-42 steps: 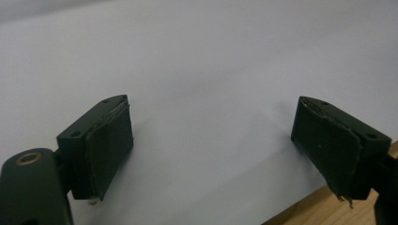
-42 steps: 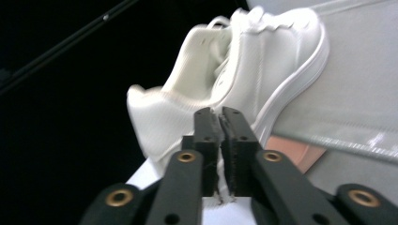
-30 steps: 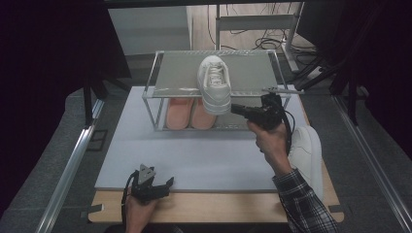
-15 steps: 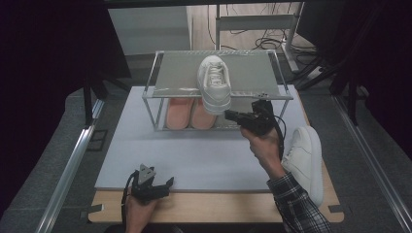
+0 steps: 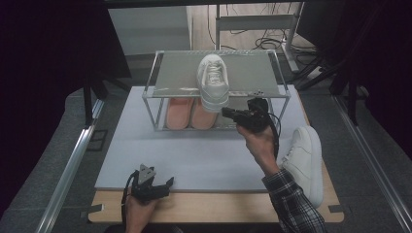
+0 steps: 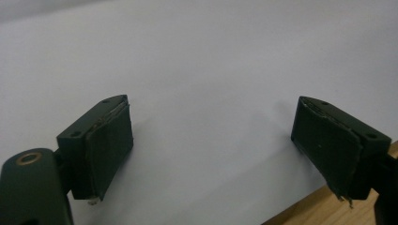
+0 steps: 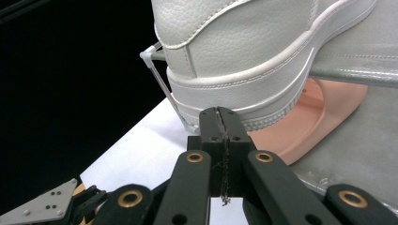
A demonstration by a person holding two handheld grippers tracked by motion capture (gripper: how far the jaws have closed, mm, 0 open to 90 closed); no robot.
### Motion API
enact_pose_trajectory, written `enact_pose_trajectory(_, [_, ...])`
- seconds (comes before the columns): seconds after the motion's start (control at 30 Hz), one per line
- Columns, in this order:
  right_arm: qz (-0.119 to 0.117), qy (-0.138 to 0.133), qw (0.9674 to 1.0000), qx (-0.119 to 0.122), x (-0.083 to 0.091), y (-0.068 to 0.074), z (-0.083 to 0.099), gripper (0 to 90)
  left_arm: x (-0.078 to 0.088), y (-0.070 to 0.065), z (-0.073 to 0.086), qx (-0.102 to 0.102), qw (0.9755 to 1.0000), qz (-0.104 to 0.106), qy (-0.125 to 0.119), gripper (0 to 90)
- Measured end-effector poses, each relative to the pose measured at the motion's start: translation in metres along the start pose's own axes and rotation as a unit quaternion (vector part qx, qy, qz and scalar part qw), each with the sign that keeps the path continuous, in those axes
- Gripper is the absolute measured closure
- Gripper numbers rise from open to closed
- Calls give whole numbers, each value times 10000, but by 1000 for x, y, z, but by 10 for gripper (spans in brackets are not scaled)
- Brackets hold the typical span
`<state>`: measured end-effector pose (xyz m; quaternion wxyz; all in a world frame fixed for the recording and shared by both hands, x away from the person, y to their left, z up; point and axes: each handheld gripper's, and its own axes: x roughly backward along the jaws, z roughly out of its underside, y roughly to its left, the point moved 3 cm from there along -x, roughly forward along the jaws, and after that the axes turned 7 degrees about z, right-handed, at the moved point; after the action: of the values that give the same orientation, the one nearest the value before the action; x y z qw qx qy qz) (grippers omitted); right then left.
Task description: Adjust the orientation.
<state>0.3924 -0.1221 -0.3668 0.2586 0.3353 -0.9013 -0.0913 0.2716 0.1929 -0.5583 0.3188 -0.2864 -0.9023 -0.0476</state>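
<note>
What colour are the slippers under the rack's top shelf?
Peach pink. The slippers show best in the high view, side by side under the shelf.

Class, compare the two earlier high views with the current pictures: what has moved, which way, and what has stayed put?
The right gripper, jaws shut on nothing, has swung left along the rack front to the heel of the white sneaker on the top shelf. Unmoved: that sneaker, the second white sneaker lying on the table, the pink slippers underneath, and the open left gripper.
</note>
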Motion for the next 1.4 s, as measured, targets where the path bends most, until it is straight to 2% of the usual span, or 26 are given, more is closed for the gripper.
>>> enact_pose_trajectory(0.33, [160,19,9998,94,-17,1,-9,896,0,0,0,-1,10000,0,0,127])
enact_pose_trajectory(0.8, [334,74,9994,28,-46,0,-21,896,0,0,0,1,10000,0,-1,127])
enact_pose_trajectory(1.2, [501,108,9986,112,-61,1,-27,896,0,0,0,2,10000,1,-1,127])
enact_pose_trajectory(1.4, [509,117,9986,129,-64,1,-29,895,0,0,0,3,10000,2,-1,127])
